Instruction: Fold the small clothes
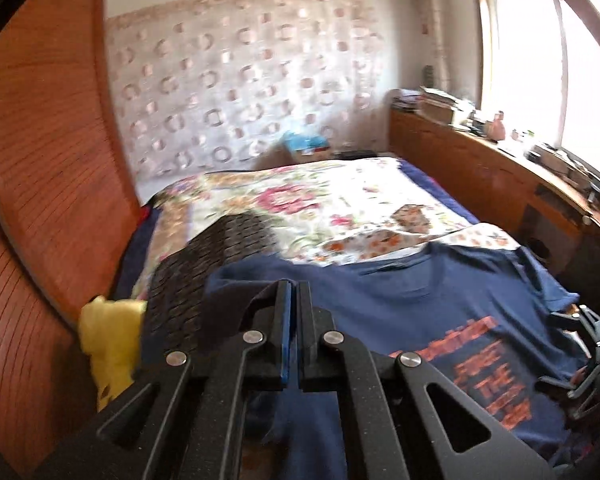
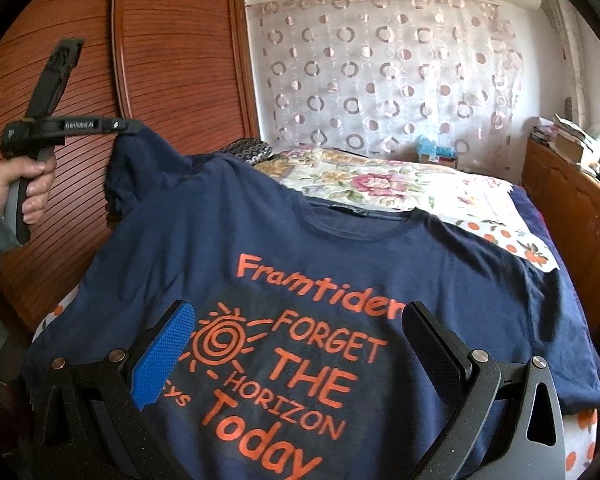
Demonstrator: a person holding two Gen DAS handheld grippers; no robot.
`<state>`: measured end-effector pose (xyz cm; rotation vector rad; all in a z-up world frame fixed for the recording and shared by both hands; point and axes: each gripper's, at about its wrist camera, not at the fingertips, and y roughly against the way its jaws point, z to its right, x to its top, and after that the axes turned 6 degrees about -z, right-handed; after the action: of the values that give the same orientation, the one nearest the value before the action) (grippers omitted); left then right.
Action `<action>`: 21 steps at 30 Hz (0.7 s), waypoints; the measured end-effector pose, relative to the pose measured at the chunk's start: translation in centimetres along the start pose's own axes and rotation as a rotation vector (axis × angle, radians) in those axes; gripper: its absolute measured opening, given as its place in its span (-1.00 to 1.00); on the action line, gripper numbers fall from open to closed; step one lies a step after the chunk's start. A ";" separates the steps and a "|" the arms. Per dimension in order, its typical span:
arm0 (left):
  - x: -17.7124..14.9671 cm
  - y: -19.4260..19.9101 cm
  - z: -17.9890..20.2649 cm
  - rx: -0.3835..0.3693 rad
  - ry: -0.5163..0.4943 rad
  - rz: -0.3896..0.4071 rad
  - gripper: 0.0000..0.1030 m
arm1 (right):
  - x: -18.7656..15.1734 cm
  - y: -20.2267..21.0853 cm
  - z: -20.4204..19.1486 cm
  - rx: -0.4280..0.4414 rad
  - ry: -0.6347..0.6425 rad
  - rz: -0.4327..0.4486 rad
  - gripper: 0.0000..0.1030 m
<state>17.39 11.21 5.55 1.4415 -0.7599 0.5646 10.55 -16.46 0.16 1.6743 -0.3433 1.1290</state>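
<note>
Two grippers: both in view, one per hand
Left gripper [image 2: 134,127]: raised at the left of the right wrist view, fingers [image 1: 280,312] pressed together on the sleeve of the navy T-shirt [image 2: 300,248], dark fabric pinched between the pads
Left hand [image 2: 28,184]: wrapped round the gripper's handle, grey sleeve below it
Right gripper [image 2: 296,354]: low over the shirt's chest print, fingers [image 2: 164,354] spread wide, nothing between them, not touching the cloth as far as could be told
Navy T-shirt: lay front-up on the bed [image 2: 532,204], orange lettering toward the camera, collar toward the far end; its sleeve was lifted off the bed by the left gripper, the rest flat
Floral bedspread [image 1: 300,204]: covered the bed beyond the collar
Black woven item [image 1: 204,264]: beside the shirt's lifted shoulder, on the bed
Yellow cloth [image 1: 108,340]: at the bed's near left edge
Wooden wardrobe [image 2: 160,60]: stood along the left side
Patterned curtain [image 2: 380,80]: hung on the far wall
</note>
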 end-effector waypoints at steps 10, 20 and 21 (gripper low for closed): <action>-0.3 1.3 3.9 -0.103 -0.044 0.007 -0.29 | -0.4 -0.5 -0.6 -0.021 -0.016 -0.007 1.00; -3.3 5.3 1.6 -0.086 -0.011 0.081 0.57 | 1.4 -2.3 -0.8 0.021 0.015 -0.024 0.98; -3.9 5.5 1.3 -0.075 -0.002 0.086 0.57 | 2.0 -2.9 -1.0 0.046 0.024 -0.029 0.93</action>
<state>10.54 10.72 6.21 1.3456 -0.8397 0.5948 13.05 -13.82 0.07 1.6995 -0.2783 1.1421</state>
